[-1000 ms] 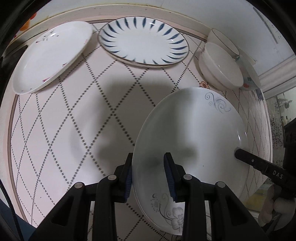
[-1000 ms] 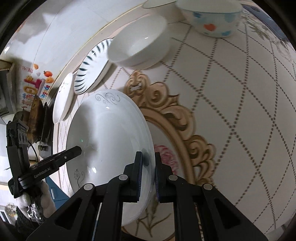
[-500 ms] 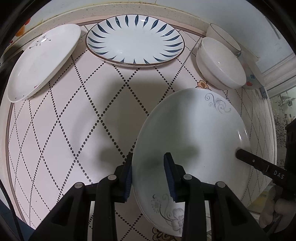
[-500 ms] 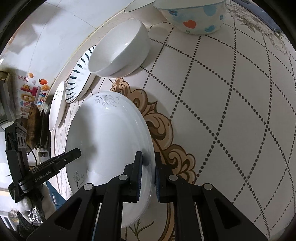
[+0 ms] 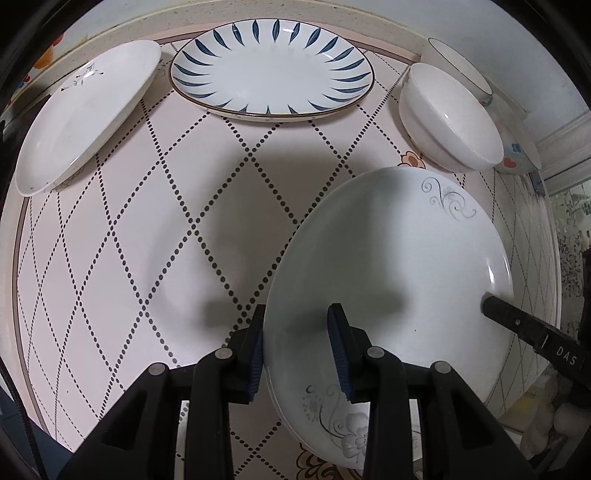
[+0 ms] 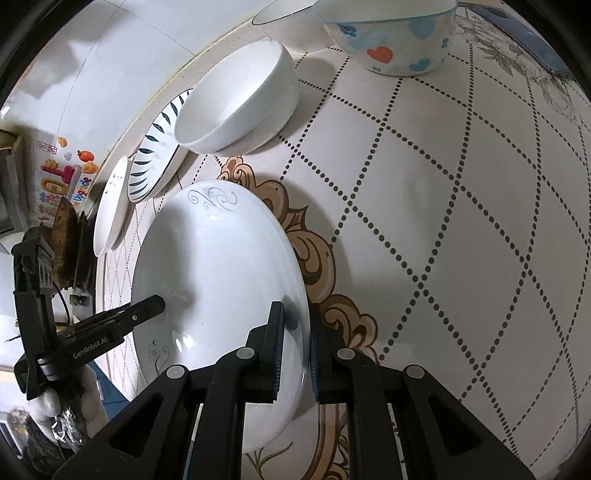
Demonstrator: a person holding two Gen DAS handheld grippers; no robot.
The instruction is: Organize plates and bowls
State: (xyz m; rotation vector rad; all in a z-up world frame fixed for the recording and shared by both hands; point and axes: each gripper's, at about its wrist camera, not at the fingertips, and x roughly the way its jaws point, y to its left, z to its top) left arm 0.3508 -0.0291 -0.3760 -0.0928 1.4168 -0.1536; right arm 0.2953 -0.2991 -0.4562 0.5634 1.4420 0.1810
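A white plate with grey floral scrolls (image 5: 391, 266) (image 6: 218, 266) hangs above the table. My right gripper (image 6: 295, 347) is shut on its rim. My left gripper (image 5: 297, 350) straddles the opposite rim with its jaws apart, one pad on each side of the edge. A blue-leaf plate (image 5: 271, 72) (image 6: 155, 147) and a plain white plate (image 5: 85, 110) (image 6: 112, 206) lie at the back. A white bowl (image 5: 447, 114) (image 6: 240, 99), a thin-rimmed bowl (image 5: 460, 70) (image 6: 288, 22) and a heart-patterned bowl (image 5: 517, 147) (image 6: 391, 37) stand at the back right.
The round table (image 5: 147, 240) (image 6: 461, 221) has a pink cloth with dotted diamonds and a gold ornament in the middle. A wall runs behind the dishes. Dark clutter stands off the table's left side (image 6: 62, 251).
Both grippers and the held plate have moved toward the back of the table; the blue-leaf plate and bowls appear nearer. The grips look unchanged.
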